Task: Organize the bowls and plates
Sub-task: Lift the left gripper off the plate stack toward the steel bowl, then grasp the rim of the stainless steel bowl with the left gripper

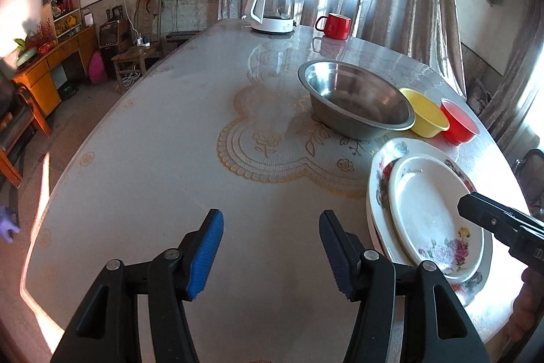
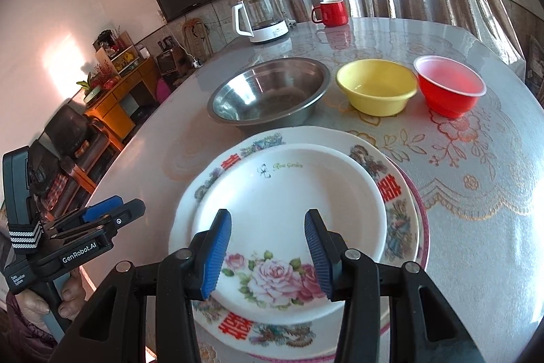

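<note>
A stack of plates sits at the table's near edge: a white rose-pattern plate (image 2: 289, 210) on a larger flowered plate (image 2: 394, 193) over a pink-rimmed one (image 2: 423, 227). The stack also shows in the left wrist view (image 1: 425, 203). Behind stand a steel bowl (image 2: 268, 91), a yellow bowl (image 2: 377, 87) and a red bowl (image 2: 448, 91). My right gripper (image 2: 268, 256) is open above the near rim of the top plate, holding nothing. My left gripper (image 1: 270, 252) is open and empty over bare table, left of the stack.
A glass kettle on a white base (image 2: 261, 16) and a red mug (image 2: 329, 12) stand at the table's far side. Curtains hang behind. A chair, an orange cabinet (image 1: 51, 67) and a wall TV are off to the left.
</note>
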A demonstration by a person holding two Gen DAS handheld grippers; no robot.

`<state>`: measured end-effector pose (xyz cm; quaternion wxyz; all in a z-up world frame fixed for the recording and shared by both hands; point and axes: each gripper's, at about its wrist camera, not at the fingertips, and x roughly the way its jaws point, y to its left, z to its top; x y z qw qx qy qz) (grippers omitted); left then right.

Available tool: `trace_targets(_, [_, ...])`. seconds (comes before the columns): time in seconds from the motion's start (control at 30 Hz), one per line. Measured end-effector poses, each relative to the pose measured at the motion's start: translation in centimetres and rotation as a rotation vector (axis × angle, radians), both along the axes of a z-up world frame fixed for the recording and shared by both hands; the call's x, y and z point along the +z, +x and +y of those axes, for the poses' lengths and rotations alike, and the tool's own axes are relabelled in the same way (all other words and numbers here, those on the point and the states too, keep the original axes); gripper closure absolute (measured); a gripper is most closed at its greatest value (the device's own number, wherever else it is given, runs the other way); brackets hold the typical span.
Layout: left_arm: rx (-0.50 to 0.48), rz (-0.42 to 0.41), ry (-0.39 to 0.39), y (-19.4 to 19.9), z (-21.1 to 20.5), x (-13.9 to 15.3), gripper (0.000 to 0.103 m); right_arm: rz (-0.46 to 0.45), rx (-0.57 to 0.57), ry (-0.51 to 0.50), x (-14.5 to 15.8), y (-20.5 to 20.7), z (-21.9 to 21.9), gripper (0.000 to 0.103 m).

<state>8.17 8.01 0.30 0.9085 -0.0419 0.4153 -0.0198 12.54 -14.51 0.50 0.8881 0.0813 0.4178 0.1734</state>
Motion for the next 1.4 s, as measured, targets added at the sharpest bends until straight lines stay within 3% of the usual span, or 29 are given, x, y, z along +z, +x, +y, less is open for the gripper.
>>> trace_targets(0.37, [-0.022, -0.009, 0.028, 1.9, -0.4, 0.4, 0.042, 0.031, -0.017, 0.057, 0.3, 4.4, 0.0, 0.058])
trace_targets(0.67, [-0.030, 0.007, 0.027, 3.7, -0.5, -0.1, 0.029, 0.066, -0.064, 0.094, -0.1, 7.9, -0.6, 0.057])
trace_targets(0.77, [-0.065, 0.023, -0.008, 4.6, -0.5, -0.3, 0.025, 0.088, -0.079, 0.109, -0.4, 9.0, -0.8, 0.056])
trace_targets(0.87, [-0.103, 0.035, -0.104, 5.6, 0.0, -0.3, 0.014, 0.106, -0.100, 0.121, -0.7, 9.9, -1.1, 0.056])
trace_targets(0.97, [-0.069, 0.013, -0.165, 6.5, 1.0, 0.0, 0.003, 0.118, -0.118, 0.133, -1.0, 10.6, -1.5, 0.056])
trace_targets(1.4, [-0.023, 0.068, -0.195, 12.8, 2.2, 0.3, 0.003, 0.149, -0.154, 0.161, -1.6, 13.6, -2.1, 0.055])
